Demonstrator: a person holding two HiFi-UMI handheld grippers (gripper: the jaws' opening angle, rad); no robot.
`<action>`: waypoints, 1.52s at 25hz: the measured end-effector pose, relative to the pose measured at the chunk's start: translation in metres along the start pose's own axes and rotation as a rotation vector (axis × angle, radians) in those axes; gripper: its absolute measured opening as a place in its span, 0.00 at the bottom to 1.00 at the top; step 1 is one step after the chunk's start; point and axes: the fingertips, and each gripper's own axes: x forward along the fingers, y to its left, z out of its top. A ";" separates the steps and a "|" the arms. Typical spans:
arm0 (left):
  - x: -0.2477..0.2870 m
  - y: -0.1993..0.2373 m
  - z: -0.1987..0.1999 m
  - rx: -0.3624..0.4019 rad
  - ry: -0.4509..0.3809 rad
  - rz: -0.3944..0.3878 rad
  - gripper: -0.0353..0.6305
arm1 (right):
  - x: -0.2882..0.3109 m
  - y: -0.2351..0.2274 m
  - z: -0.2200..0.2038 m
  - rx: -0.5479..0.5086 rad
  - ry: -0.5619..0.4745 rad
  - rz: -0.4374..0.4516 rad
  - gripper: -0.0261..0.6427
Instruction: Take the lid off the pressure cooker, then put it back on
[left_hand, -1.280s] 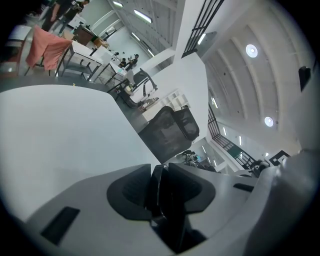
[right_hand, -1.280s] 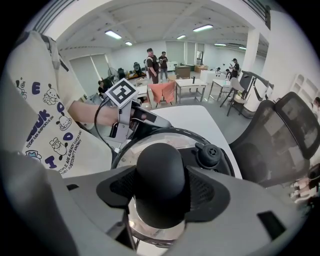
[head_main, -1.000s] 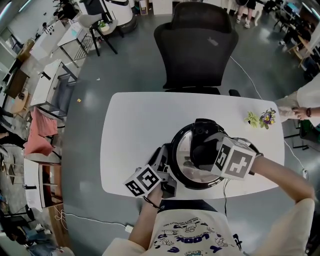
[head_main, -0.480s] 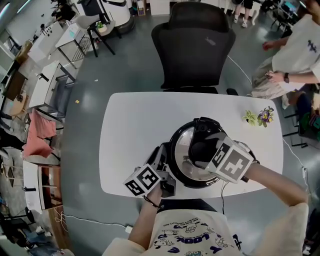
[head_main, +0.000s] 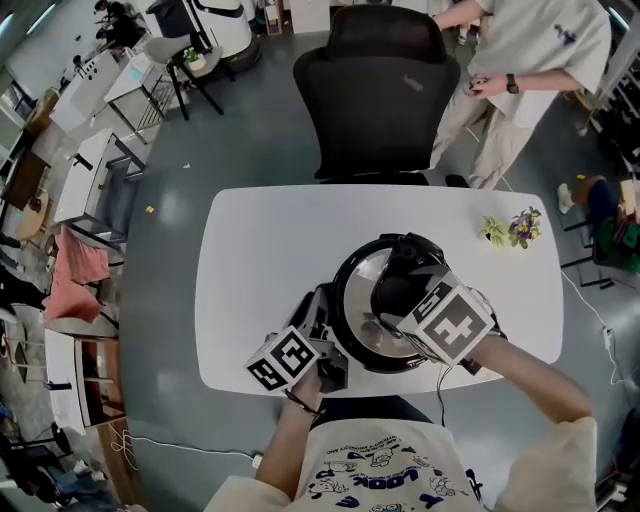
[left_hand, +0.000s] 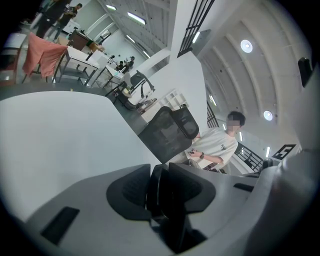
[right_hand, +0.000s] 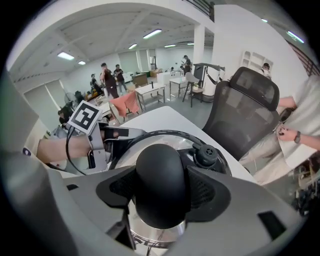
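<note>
A steel pressure cooker (head_main: 352, 312) with a black-rimmed lid (head_main: 361, 290) stands at the near edge of the white table (head_main: 270, 250). My right gripper (head_main: 398, 300) comes down on it from the right, shut on the lid's round black knob (right_hand: 161, 185), which fills the space between the pads. A black valve (right_hand: 206, 154) sits behind the knob. My left gripper (head_main: 322, 318) is at the cooker's left side. In the left gripper view it (left_hand: 160, 195) is shut on the cooker's black side handle (left_hand: 156, 190). The lid sits on the pot.
A black office chair (head_main: 375, 90) stands at the table's far side, and a person in a white shirt (head_main: 525, 50) stands right of it. A small bunch of flowers (head_main: 510, 230) lies at the table's far right. A cable (head_main: 440, 385) hangs off the near edge.
My right gripper has rolled about the knob, its marker cube turning. A person has walked in from the right to stand behind the chair. The left gripper has kept still.
</note>
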 end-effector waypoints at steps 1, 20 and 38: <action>0.000 -0.001 0.000 0.004 -0.002 0.000 0.24 | 0.000 -0.002 -0.001 0.021 -0.002 -0.013 0.50; 0.000 -0.001 -0.001 0.007 0.007 -0.009 0.24 | 0.003 -0.003 -0.004 0.068 0.062 -0.011 0.51; 0.002 0.000 0.002 0.027 0.032 -0.013 0.25 | 0.007 -0.001 0.000 -0.007 0.111 0.012 0.48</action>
